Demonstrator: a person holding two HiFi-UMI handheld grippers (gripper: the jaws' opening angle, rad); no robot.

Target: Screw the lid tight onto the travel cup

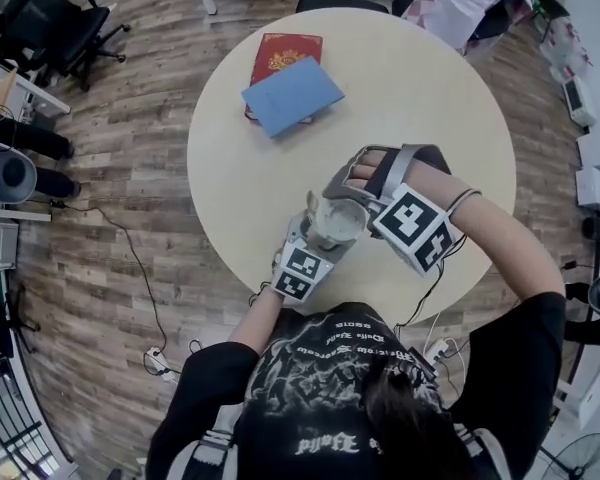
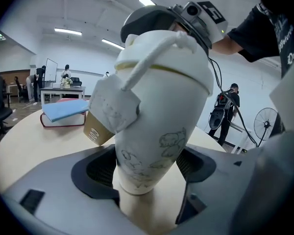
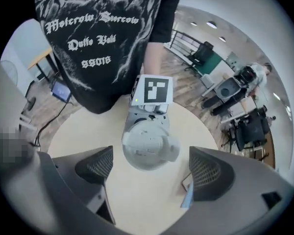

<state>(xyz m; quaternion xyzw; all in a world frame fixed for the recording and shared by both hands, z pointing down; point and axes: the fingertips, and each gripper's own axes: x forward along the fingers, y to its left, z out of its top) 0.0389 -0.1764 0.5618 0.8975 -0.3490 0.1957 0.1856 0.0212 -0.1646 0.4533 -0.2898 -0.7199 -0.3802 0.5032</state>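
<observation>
A round table (image 1: 240, 168) fills the head view. Over its near edge, the left gripper (image 2: 147, 165) clamps a pale, tilted travel cup (image 2: 159, 131) low on its body. The right gripper (image 3: 152, 170) hovers above the lid (image 3: 147, 143), jaws spread wide and touching nothing. An off-centre bite could skew the lid. Hard twisting could spin the cup in its low grip.
</observation>
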